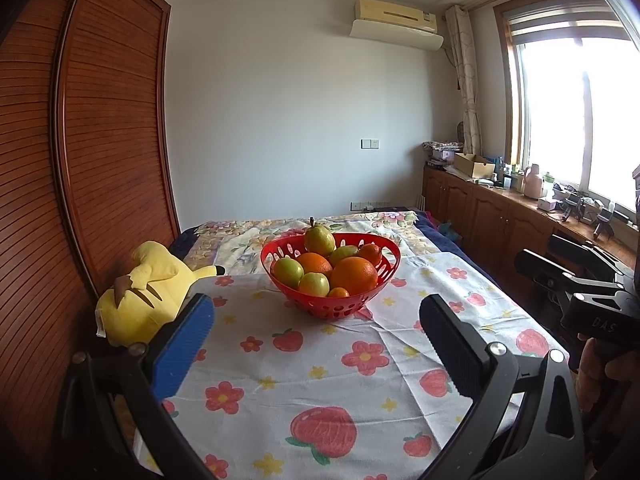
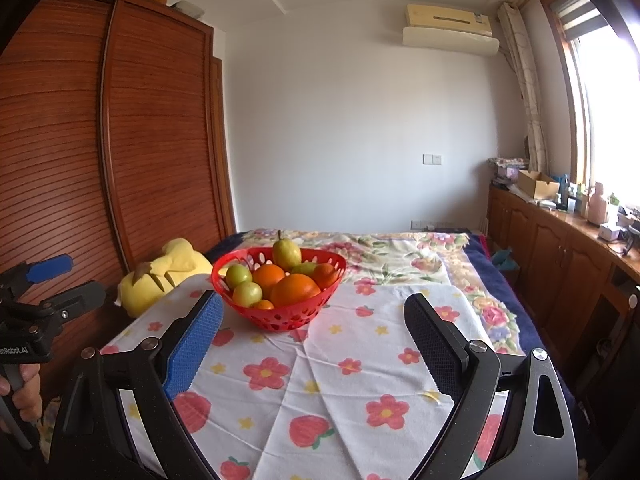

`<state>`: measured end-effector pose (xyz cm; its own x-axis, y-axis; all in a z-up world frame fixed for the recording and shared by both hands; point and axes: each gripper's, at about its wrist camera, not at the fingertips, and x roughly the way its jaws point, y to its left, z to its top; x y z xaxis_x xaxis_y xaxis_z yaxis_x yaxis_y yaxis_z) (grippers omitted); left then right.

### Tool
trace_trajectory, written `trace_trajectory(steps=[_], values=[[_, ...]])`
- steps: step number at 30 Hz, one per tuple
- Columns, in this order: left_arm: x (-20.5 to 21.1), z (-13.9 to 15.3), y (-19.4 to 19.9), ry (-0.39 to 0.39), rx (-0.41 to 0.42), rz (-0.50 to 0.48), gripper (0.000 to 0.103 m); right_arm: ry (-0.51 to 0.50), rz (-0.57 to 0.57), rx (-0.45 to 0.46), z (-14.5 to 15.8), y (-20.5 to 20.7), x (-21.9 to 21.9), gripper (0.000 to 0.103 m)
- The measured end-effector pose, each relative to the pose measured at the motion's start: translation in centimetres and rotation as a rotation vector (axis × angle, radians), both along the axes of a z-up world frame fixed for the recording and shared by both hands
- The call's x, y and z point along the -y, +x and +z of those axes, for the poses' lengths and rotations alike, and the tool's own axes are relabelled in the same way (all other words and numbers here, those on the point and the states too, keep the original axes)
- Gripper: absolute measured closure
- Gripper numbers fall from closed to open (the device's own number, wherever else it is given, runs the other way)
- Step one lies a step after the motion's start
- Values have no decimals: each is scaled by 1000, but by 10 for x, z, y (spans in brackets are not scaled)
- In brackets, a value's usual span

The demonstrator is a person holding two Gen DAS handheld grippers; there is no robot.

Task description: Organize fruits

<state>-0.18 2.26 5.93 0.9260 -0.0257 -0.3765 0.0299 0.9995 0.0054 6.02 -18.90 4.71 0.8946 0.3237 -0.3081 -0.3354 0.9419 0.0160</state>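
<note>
A red perforated basket (image 1: 332, 308) stands on the flowered cloth and holds a pear (image 1: 319, 239), oranges (image 1: 354, 275) and green apples (image 1: 287, 272). It also shows in the right wrist view (image 2: 280, 318), with the pear (image 2: 286, 253) on top. My left gripper (image 1: 316, 320) is open and empty, in front of the basket. My right gripper (image 2: 314, 320) is open and empty, in front of the basket and a little to its right. The left gripper also shows at the left edge of the right wrist view (image 2: 60, 280).
A yellow plush toy (image 1: 144, 292) lies left of the basket against the wooden wardrobe (image 1: 80, 160). The strawberry-print cloth (image 1: 320, 380) covers the bed. Wooden cabinets (image 1: 500, 216) with clutter run along the right under the window. The right gripper's body (image 1: 592, 300) is at the right edge.
</note>
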Motion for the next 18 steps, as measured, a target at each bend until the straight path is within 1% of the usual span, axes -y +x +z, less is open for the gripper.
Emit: trace_trajectory(steps=[18], values=[[-3,3,-4,-3,9,2,0,-5,-1,7,3,-3,-3,9]])
